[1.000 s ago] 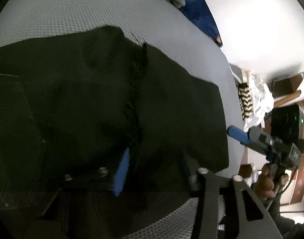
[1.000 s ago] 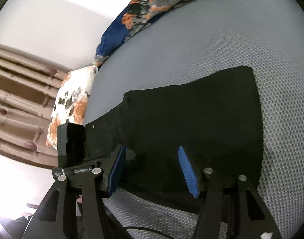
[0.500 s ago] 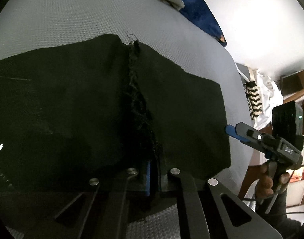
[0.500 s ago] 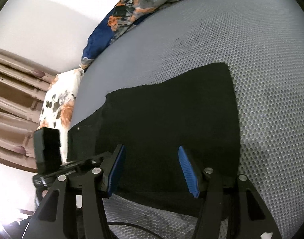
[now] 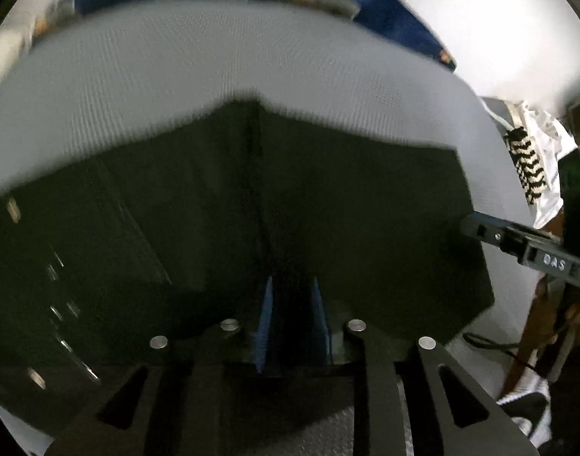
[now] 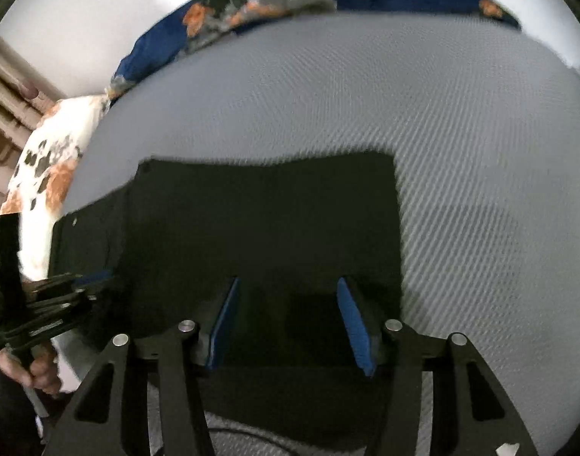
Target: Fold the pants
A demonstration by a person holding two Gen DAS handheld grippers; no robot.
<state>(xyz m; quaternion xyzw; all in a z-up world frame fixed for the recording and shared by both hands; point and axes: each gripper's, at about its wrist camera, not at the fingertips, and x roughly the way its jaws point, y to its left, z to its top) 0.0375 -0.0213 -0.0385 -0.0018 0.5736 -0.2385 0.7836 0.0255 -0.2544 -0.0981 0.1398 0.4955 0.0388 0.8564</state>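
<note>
Black pants (image 5: 328, 205) lie spread on the grey textured bed; they also fill the lower middle of the right wrist view (image 6: 267, 224). My left gripper (image 5: 292, 319) sits at the near edge over the middle seam, its blue pads a narrow gap apart with dark cloth between them. My right gripper (image 6: 290, 323) is open, its blue pads wide apart over the near edge of a leg. The right gripper also shows at the right of the left wrist view (image 5: 468, 224), at the cloth's edge.
The grey bed surface (image 6: 404, 95) stretches beyond the pants. A blue floral blanket (image 6: 252, 3) lies at the far edge and a floral pillow (image 6: 46, 155) at the left. A white and black striped cloth (image 5: 529, 163) lies off the right side.
The left gripper closed on the middle seam half a second ago; now its pads stand slightly apart. Both cameras have tilted down and moved in; the right gripper has stayed open.
</note>
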